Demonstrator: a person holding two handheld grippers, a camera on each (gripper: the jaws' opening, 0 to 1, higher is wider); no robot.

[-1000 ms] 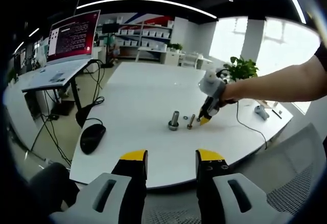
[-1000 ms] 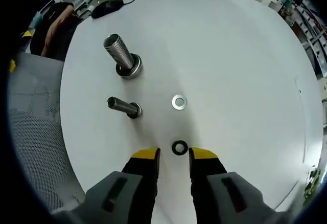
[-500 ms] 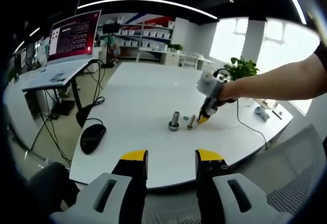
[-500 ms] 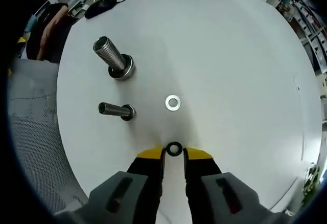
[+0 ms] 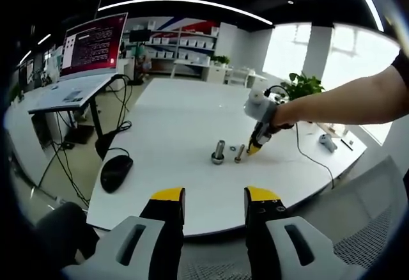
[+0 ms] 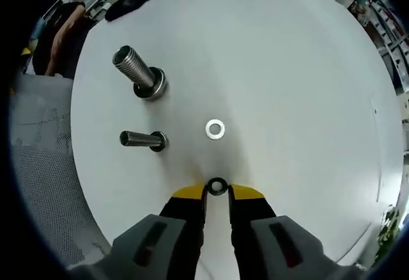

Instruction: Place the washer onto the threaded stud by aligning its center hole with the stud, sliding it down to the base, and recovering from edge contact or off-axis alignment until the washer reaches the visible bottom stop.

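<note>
Left gripper view: the left gripper (image 5: 208,195) rises from the bottom centre with its yellow-tipped jaws apart and nothing between them. Ahead lies a white table (image 5: 179,120). At the frame's centre two studs stand on their heads: the thick stud (image 5: 218,151) on the left and the thin stud (image 5: 239,153) just beside it on the right. The right gripper (image 5: 254,147), held by a hand (image 5: 281,115) on an arm reaching in from the right edge, points its yellow tips down at the table just right of the thin stud. A black mouse (image 5: 115,172) rests at the table's lower left edge. A laptop (image 5: 82,56) sits on a separate stand at upper left.

Right gripper view: the right gripper (image 6: 217,192) rises from the bottom centre. Its jaws are nearly together, with the black washer (image 6: 217,186) between the yellow tips; the washer lies on the table and appears clamped. The silver washer (image 6: 215,128) lies flat at centre frame, apart from the gripper. The thin stud (image 6: 143,140) stands left of centre, the thick stud (image 6: 138,73) above it at upper left.
</note>
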